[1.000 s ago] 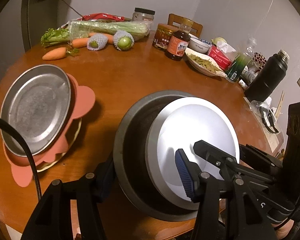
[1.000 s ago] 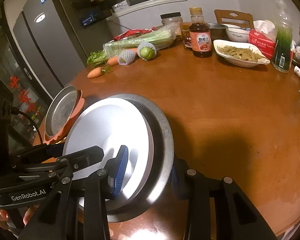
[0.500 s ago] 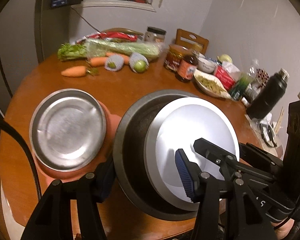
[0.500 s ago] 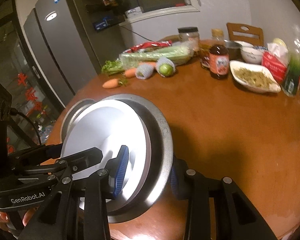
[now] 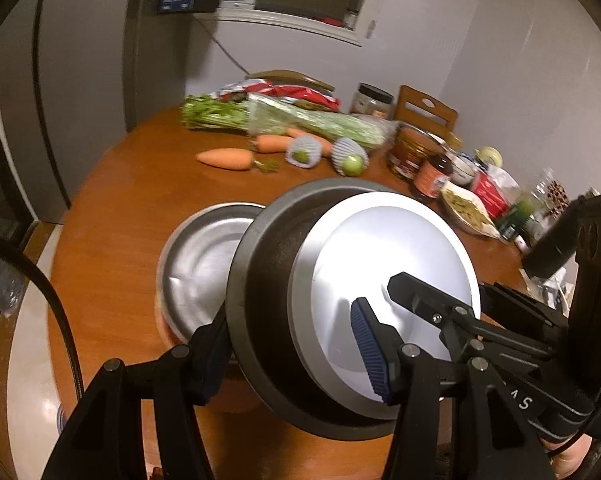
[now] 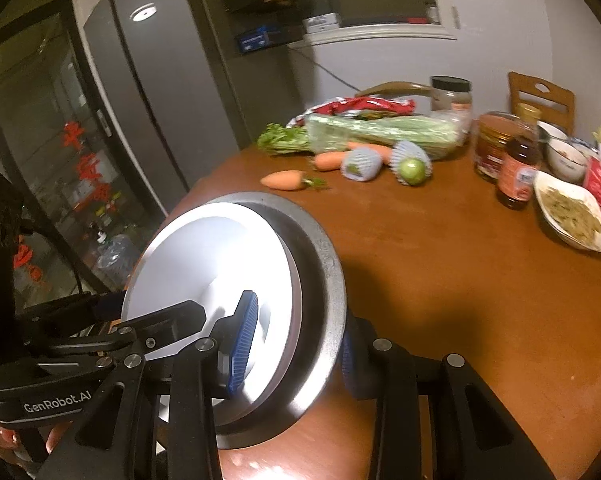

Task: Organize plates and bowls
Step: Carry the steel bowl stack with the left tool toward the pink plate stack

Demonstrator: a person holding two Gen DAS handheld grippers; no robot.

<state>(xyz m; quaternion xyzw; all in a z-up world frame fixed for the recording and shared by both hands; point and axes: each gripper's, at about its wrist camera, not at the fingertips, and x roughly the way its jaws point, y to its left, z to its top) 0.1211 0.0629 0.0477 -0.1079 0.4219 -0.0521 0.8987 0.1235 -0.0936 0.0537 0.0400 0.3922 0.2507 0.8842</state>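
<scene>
Now both tongs (image 5: 296,356) have carried the dark bowl (image 5: 268,280) over the steel plate (image 5: 200,256).

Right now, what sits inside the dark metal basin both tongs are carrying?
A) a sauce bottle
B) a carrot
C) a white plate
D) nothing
C: a white plate lies inside the dark metal basin, with the left tongs and right tongs each clamped over the basin's rim; the carrot and sauce bottle rest on the table.
</scene>
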